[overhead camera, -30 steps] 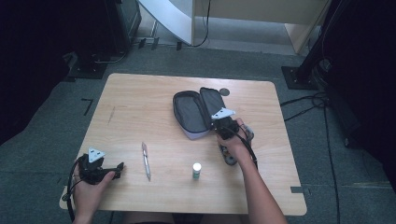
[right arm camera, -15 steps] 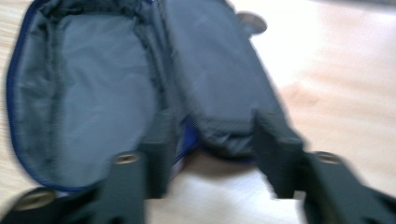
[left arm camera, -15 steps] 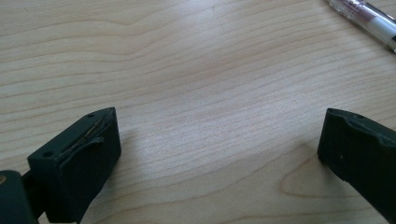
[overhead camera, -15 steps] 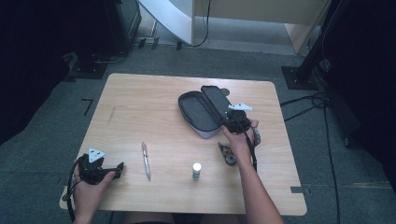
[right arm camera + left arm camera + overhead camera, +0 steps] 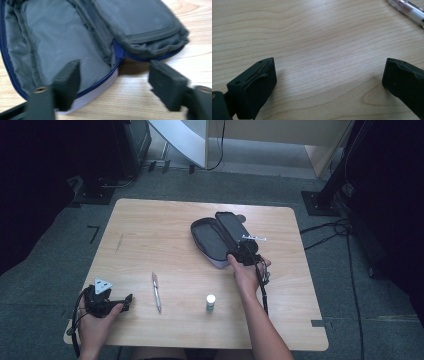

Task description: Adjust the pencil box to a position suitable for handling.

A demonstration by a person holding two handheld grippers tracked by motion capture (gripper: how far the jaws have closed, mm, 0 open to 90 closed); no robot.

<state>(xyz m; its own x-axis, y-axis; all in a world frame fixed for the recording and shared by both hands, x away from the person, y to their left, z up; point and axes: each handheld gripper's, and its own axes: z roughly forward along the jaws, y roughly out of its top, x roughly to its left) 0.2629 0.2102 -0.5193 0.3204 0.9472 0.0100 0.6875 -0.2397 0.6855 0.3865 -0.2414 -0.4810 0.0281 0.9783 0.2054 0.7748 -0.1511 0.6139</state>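
Wooden table [image 5: 150, 235], right gripper [image 5: 113, 80] just released at open pencil case [image 5: 62, 45], left gripper [image 5: 329, 82] spread.

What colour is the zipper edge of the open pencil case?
Blue zipper edge on the pencil case, clearest in the right gripper view.

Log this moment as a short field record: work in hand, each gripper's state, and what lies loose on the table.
work in hand: right gripper at the near edge of the open pencil case
right gripper: jaws apart, just been opening; nothing pinched, the case's zip edge lies between them
left gripper: open, resting low over bare table at the near left
pencil case: unzipped, lid folded back, grey lining showing
loose items: pen and a small white-capped tube, both near the front edge
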